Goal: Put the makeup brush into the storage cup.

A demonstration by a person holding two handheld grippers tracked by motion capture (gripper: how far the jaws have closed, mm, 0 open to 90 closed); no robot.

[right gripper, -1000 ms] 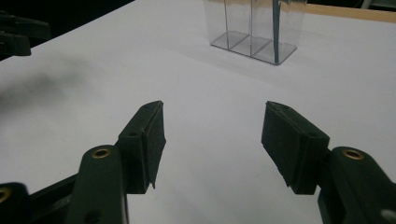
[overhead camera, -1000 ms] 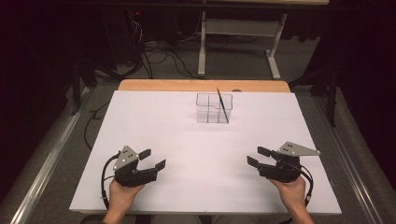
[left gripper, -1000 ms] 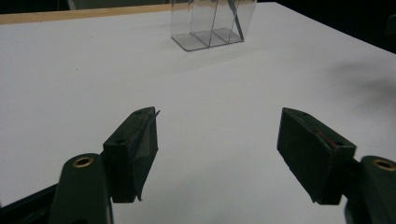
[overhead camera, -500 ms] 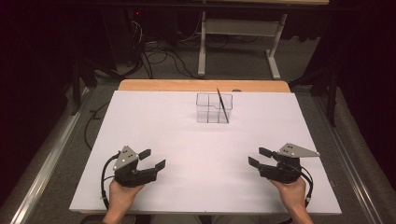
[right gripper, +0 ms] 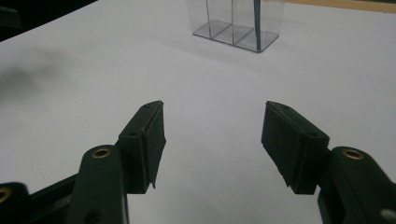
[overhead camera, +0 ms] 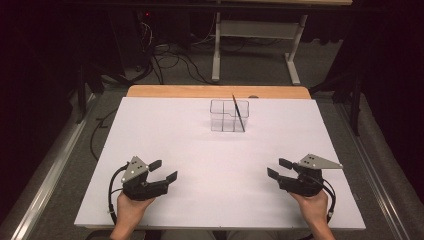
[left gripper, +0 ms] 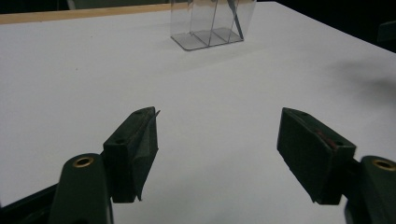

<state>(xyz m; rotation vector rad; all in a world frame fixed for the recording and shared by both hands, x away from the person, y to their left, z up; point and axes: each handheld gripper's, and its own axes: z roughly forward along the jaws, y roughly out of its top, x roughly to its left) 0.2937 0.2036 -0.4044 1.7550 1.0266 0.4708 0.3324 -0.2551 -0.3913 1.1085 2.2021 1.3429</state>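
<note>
A clear plastic organiser (overhead camera: 228, 116) with several compartments stands upright on the far middle of the white table (overhead camera: 180, 135). A thin dark pen (overhead camera: 239, 113) leans in its right compartment. My left gripper (overhead camera: 163, 170) rests near the front left, open and holding nothing. My right gripper (overhead camera: 280, 168) rests near the front right, also open and holding nothing. Both point toward the organiser, far from it. The left gripper view shows the organiser (left gripper: 212, 24) ahead beyond my left gripper (left gripper: 219, 133). In the right gripper view the organiser (right gripper: 236, 21) stands beyond my right gripper (right gripper: 215, 123).
A wooden strip (overhead camera: 217, 91) borders the table's far edge. Beyond it are a white metal stand (overhead camera: 252, 30) and cables (overhead camera: 175, 55) on the floor. Grey floor strips run along both sides of the table.
</note>
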